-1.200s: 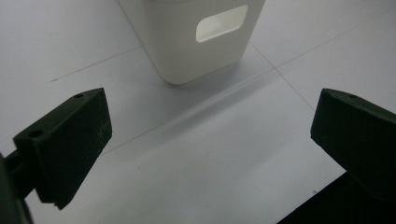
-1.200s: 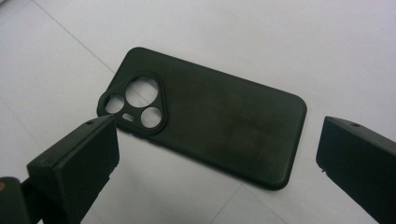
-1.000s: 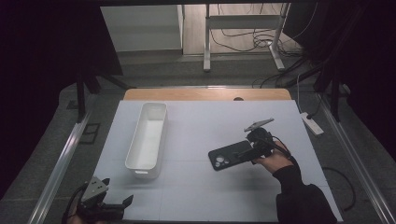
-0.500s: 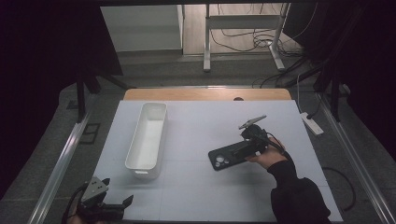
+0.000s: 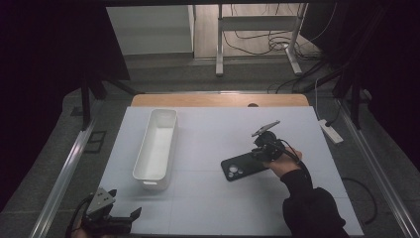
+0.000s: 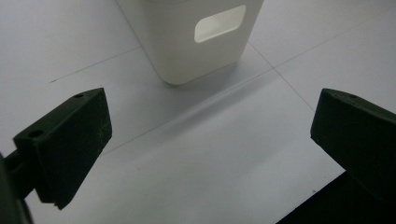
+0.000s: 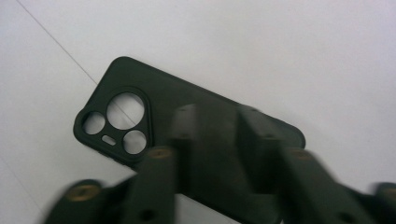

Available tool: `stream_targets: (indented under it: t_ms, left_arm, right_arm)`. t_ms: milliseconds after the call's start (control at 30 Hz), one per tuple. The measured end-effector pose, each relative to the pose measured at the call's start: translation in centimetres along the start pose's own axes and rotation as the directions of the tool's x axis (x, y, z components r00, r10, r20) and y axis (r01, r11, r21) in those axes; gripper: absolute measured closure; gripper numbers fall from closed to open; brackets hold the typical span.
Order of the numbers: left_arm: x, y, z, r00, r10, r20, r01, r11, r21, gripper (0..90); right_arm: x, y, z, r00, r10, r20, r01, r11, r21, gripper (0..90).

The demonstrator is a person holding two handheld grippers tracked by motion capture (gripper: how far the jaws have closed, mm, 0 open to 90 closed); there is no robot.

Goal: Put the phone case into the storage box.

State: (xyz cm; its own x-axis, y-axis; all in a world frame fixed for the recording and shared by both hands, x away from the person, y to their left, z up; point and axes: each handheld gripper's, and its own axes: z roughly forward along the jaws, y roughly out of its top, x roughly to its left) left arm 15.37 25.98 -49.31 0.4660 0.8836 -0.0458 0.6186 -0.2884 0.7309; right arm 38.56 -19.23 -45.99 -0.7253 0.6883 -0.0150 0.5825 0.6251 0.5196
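Note:
A black phone case with round camera cutouts lies flat on the white table, right of centre. My right gripper is tipped down onto its right end. Its jaws have just been closing and now stand together, blurred, with the near part of the case pinched under them. At the table's front left corner my left gripper rests low, its fingers spread wide with only bare table between them. It faces the short end of a white bin.
The long white bin lies empty left of centre, running front to back. A wooden strip edges the table's far side. A white power strip lies off the right edge. Metal rails flank both sides.
The right gripper's jaws went from wide apart to closed at the phone case's right end, and the hand edged slightly left. The left gripper stayed put.

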Motion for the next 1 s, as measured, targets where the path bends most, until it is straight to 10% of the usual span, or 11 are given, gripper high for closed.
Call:
stream_targets:
  t_ms: [1000]
  left_arm:
    - [-0.1,0.0,0.0,0.9999,0.01,-0.003,-0.01,0.9999,0.004,0.0]
  right_arm:
    - [-2.0,1.5,2.3,0.9991,0.023,0.034,-0.023,1.0,-0.019,90.0]
